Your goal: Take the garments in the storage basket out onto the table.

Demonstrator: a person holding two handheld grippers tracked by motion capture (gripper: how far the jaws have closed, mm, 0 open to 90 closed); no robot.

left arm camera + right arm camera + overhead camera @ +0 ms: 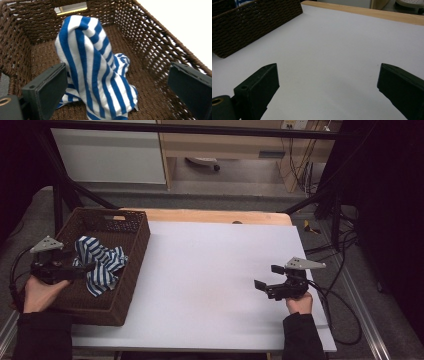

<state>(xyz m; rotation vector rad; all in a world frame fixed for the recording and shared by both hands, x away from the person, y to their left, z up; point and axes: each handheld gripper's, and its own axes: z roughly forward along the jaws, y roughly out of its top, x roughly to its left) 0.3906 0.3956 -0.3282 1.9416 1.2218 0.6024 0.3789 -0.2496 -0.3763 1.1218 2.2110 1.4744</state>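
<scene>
So the blue-and-white striped cloth (95, 72) sits bunched up inside the brown wicker basket (131, 265) at the left of the high view. The left gripper (117, 92) has its jaws spread wide on either side of the cloth, not pinching it. The right gripper (267, 277), lower right, is wide apart too, over the bare white table (210, 265).
</scene>
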